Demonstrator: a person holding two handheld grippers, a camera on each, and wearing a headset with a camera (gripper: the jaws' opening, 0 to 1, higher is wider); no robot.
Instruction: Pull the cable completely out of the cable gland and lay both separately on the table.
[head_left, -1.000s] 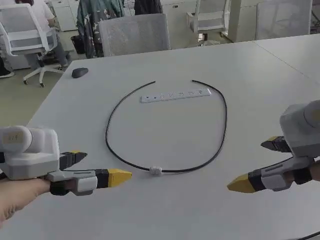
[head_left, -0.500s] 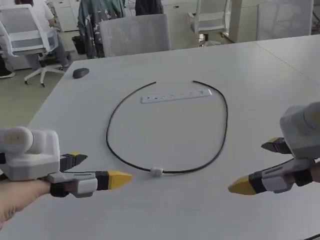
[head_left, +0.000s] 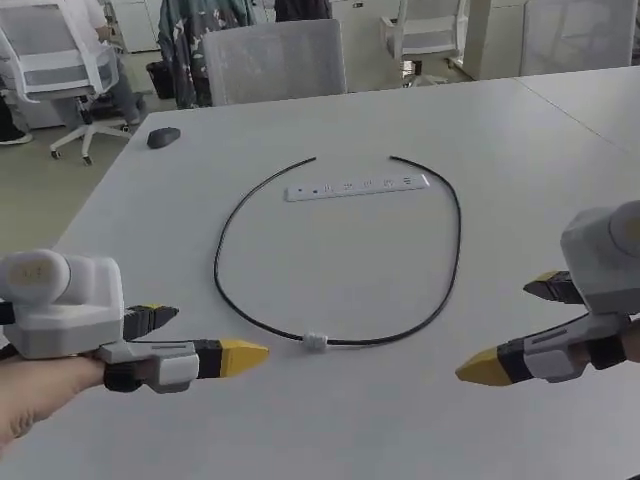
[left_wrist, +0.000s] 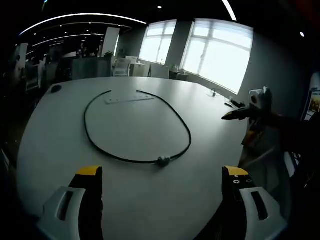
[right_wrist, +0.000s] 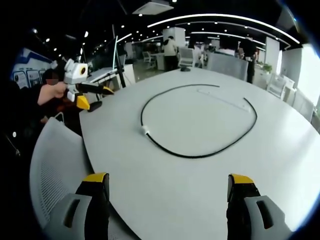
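A thin black cable (head_left: 449, 255) lies in a wide loop on the white table (head_left: 330, 420), its two ends near the far side. A small white cable gland (head_left: 315, 341) is threaded on it at the near middle of the loop, also seen in the left gripper view as the gland (left_wrist: 162, 161) and in the right gripper view as the gland (right_wrist: 145, 131). My left gripper (head_left: 205, 338) hovers open at the near left, short of the gland. My right gripper (head_left: 510, 330) hovers open at the near right. Neither holds anything.
A white power strip (head_left: 357, 187) lies inside the far part of the loop. A dark mouse (head_left: 163, 136) sits at the table's far left. Grey office chairs (head_left: 270, 60) stand behind the far edge, with people seated further back.
The head camera has tilted slightly, so the scene sits a little differently. The grippers, cable and gland have hardly moved.
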